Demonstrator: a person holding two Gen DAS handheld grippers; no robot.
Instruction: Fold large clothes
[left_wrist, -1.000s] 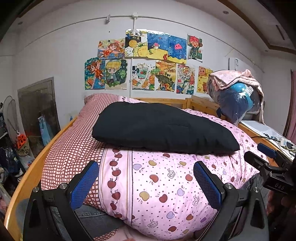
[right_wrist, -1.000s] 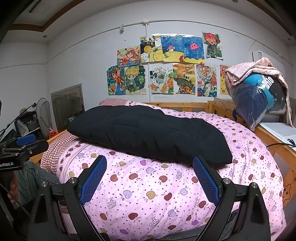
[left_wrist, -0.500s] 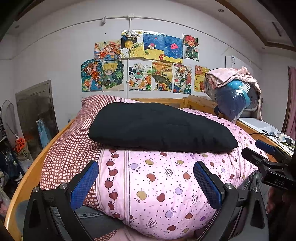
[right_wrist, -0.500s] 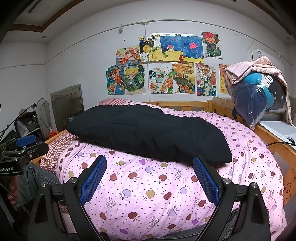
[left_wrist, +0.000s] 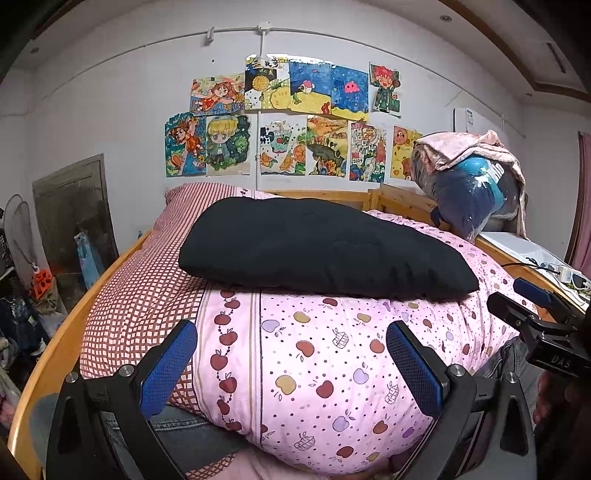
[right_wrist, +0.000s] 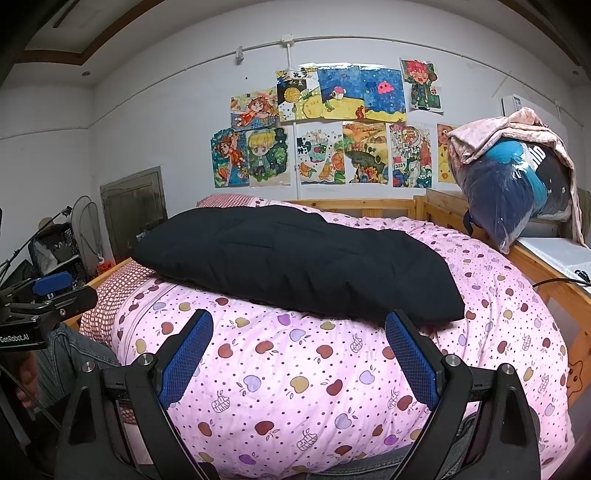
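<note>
Task progress. The black garment (left_wrist: 325, 245) lies as a compact, padded oblong on top of the pink quilt (left_wrist: 332, 354), ahead of and above both grippers and touching neither. Its edges look gathered into one tidy bundle, so the folding appears largely or wholly finished; whether a further fold is intended cannot be told from these views. No other loose clothing waits on the bed. Denim-clad legs (right_wrist: 70, 354) show beneath the near edge of the quilt.

Tool state. The left gripper (left_wrist: 291, 363) is held low before the quilt with its blue pads (left_wrist: 168, 367) spread wide and nothing between them. The right gripper (right_wrist: 299, 356) is likewise spread wide and empty, its pads (right_wrist: 412, 360) framing the quilt just below the garment's near edge. Each gripper appears at the margin of the other's view, the right gripper (left_wrist: 543, 325) off to the left tool's right side.

Surroundings. Beyond the garment stands a wooden bed frame (right_wrist: 354, 206), a wall of drawings (right_wrist: 325, 125), and, to the right of both tools, a plastic-wrapped bundle (right_wrist: 513, 188) draped with a pink cloth.

Change from the earlier frames. Almost nothing differs: the garment keeps its shape and place, and both grippers remain wide. The left view has shifted slightly, the scene sitting a little lower than a second ago.
</note>
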